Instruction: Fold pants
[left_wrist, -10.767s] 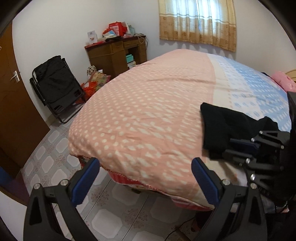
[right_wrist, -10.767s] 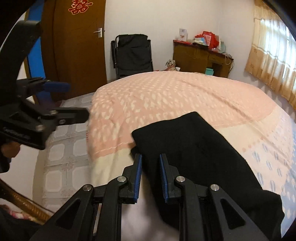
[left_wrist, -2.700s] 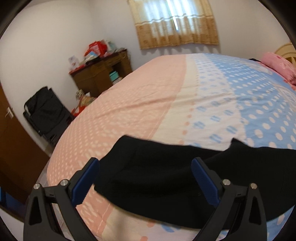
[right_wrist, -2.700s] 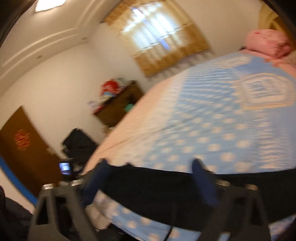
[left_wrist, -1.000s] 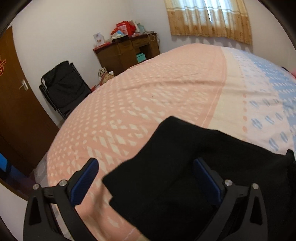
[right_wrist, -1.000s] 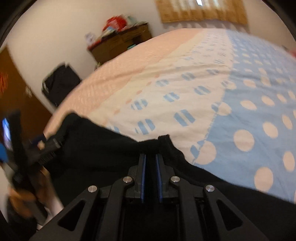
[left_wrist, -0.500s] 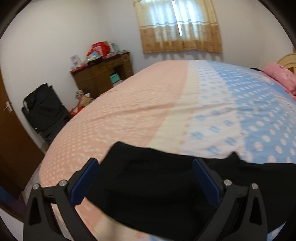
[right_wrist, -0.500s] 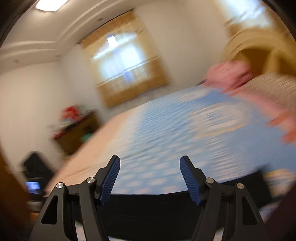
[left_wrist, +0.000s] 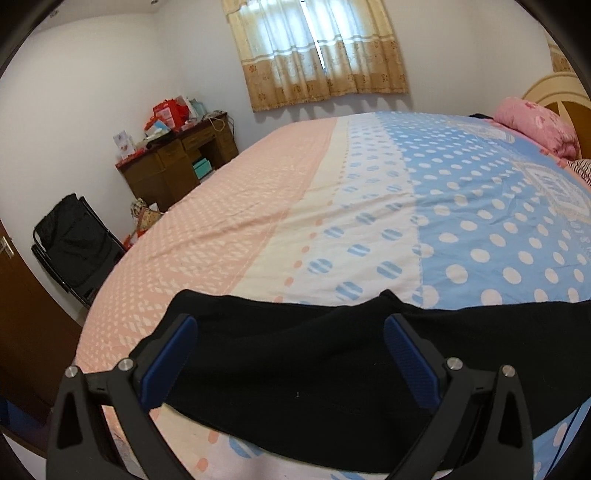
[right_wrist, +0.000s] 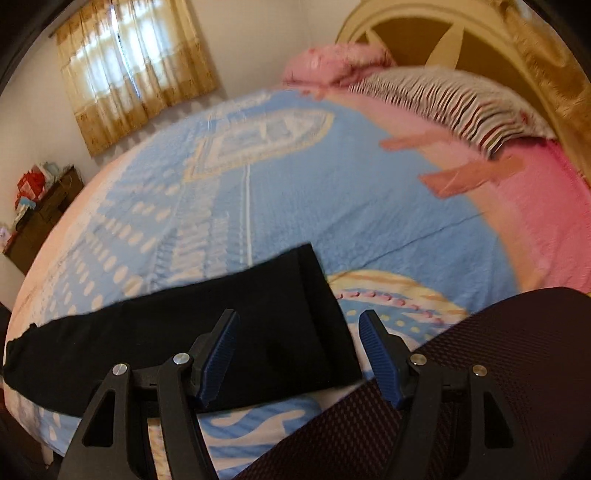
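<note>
The black pants (left_wrist: 295, 373) lie flat along the near edge of the bed, folded lengthwise into a long strip. In the left wrist view I see the waist end with the crotch point. In the right wrist view the pants (right_wrist: 177, 332) run from the left to the leg cuffs near the middle. My left gripper (left_wrist: 290, 354) is open and empty, hovering over the waist end. My right gripper (right_wrist: 297, 354) is open and empty, hovering above the cuff end.
The bed cover (left_wrist: 369, 206) is pink, cream and blue with dots. A pink pillow (left_wrist: 535, 122) and a striped pillow (right_wrist: 443, 99) lie at the headboard. A wooden desk (left_wrist: 177, 162) and a black folding chair (left_wrist: 77, 243) stand by the wall. A dark mesh surface (right_wrist: 461, 387) fills the right wrist view's lower right.
My right gripper let go of the pants, opened, and swung right toward the cuff end. My left gripper stayed open and shifted slightly over the waist end.
</note>
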